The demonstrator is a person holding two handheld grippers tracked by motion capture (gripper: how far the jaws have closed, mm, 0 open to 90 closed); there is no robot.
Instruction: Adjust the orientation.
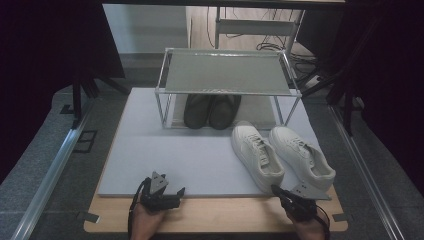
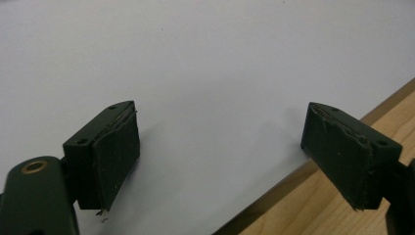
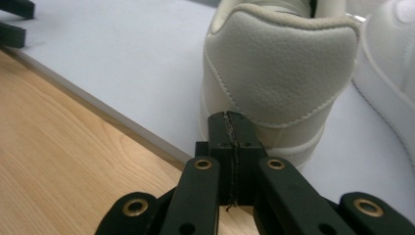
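Two white sneakers lie side by side on the white mat (image 1: pixel 150 155), toes away from me: the left one (image 1: pixel 256 155) and the right one (image 1: pixel 303 156). The heel of the left sneaker (image 3: pixel 279 73) rises just beyond my right gripper (image 3: pixel 231 120), whose jaws are pressed together with nothing between them. In the high view that right gripper (image 1: pixel 276 191) sits at the mat's front edge, just short of the heel. My left gripper (image 1: pixel 179 192) rests at the front left with its jaws wide apart over bare mat (image 2: pixel 215 63), its pads (image 2: pixel 115 161) holding nothing.
A metal-framed shoe rack (image 1: pixel 227 72) stands at the back of the mat with a pair of dark shoes (image 1: pixel 211 111) on its lower level. A wooden board (image 1: pixel 215 212) shows under the mat's front edge. Metal rails (image 1: pixel 50 170) run along both sides.
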